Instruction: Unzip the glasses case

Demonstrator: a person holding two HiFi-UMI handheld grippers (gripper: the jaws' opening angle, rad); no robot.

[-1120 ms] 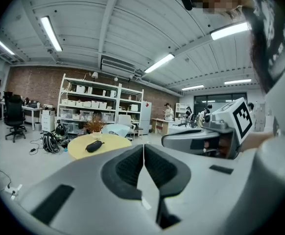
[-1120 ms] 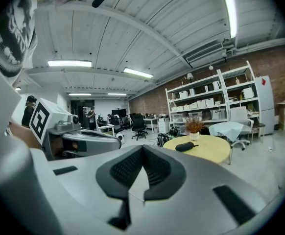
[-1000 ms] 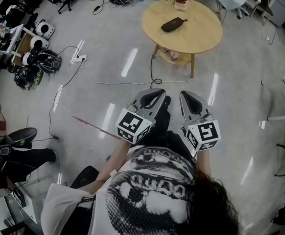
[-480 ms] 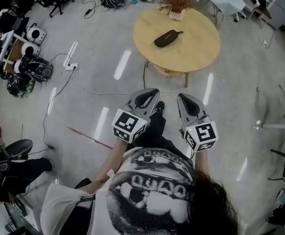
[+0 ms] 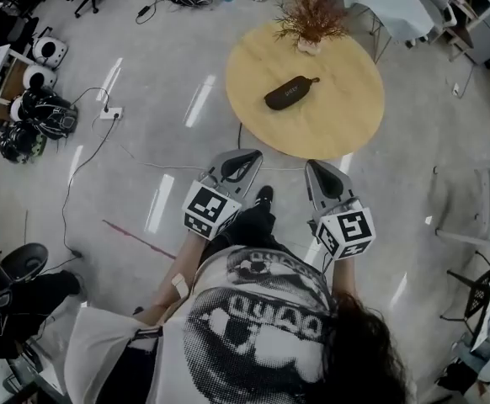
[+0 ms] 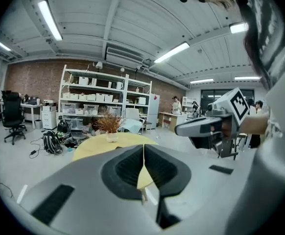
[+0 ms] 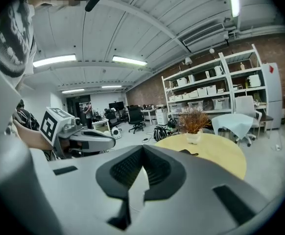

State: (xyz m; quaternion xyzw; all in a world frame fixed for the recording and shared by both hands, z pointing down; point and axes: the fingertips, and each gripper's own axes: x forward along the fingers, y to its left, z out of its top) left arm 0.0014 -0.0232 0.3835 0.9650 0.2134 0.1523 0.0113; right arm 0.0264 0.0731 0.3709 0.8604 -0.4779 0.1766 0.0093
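Dark glasses case (image 5: 291, 92), maybe zipped, beyond left claw (image 5: 249, 153), right claw (image 5: 318, 165)

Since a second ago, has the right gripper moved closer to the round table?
Yes. The right gripper has advanced toward the round table; its shut jaws now line up with the table's near edge.

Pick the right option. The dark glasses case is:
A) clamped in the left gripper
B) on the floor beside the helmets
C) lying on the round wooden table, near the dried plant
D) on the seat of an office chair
C: the glasses case lies flat on the top of the round wooden table, a little way from the dried plant that stands at the table's far edge.
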